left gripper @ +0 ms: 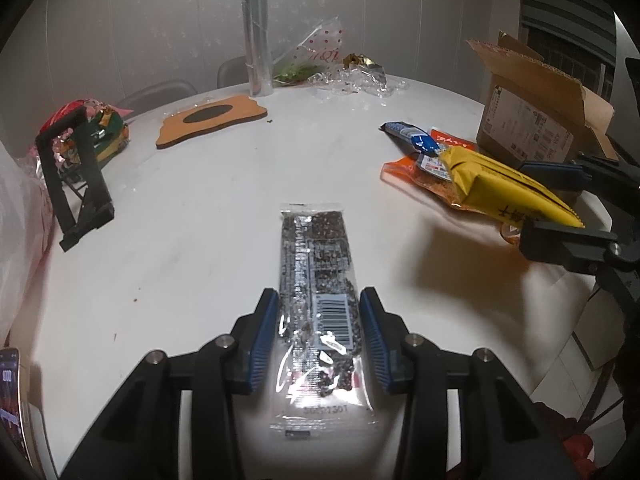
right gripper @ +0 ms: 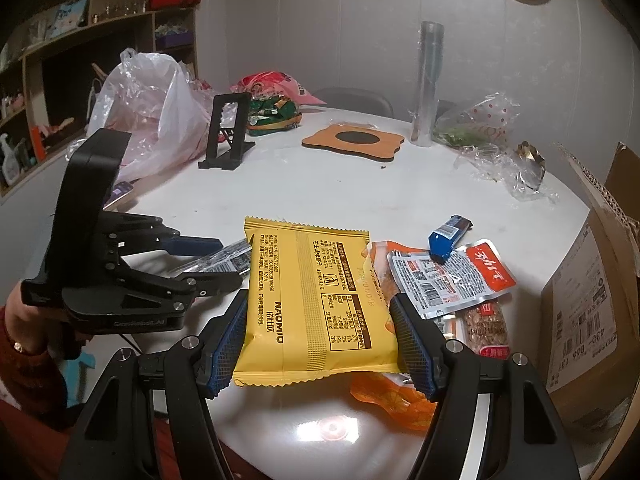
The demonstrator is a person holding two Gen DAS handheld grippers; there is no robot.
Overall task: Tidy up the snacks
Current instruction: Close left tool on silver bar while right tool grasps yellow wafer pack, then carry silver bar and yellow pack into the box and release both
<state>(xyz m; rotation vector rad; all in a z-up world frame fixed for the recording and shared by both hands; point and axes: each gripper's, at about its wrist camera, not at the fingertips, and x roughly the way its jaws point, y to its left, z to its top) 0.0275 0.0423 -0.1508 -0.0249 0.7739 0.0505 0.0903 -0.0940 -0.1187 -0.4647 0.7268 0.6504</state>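
Note:
A clear-wrapped dark seed bar (left gripper: 316,264) runs lengthwise between the blue pads of my left gripper (left gripper: 319,296), which is shut on its sides above the white table (left gripper: 192,232). The right wrist view shows that gripper (right gripper: 230,260) at the left, carrying the bar. My right gripper (right gripper: 319,300) is shut on a yellow snack packet (right gripper: 316,300), back side up, with both pads pressing its edges. Beneath and beside it lie an orange packet (right gripper: 392,400), a red-and-white packet (right gripper: 452,280), a blue bar (right gripper: 446,236) and a brown bar (right gripper: 486,326).
An open cardboard box (right gripper: 592,300) stands at the table's right edge. Farther back are a black stand (left gripper: 76,176), a wooden coaster (left gripper: 212,120), an upright cellophane roll (left gripper: 256,32), crumpled wrappers (left gripper: 356,80) and a plastic bag (right gripper: 148,112). A hand in a red sleeve (right gripper: 24,344) holds the left gripper.

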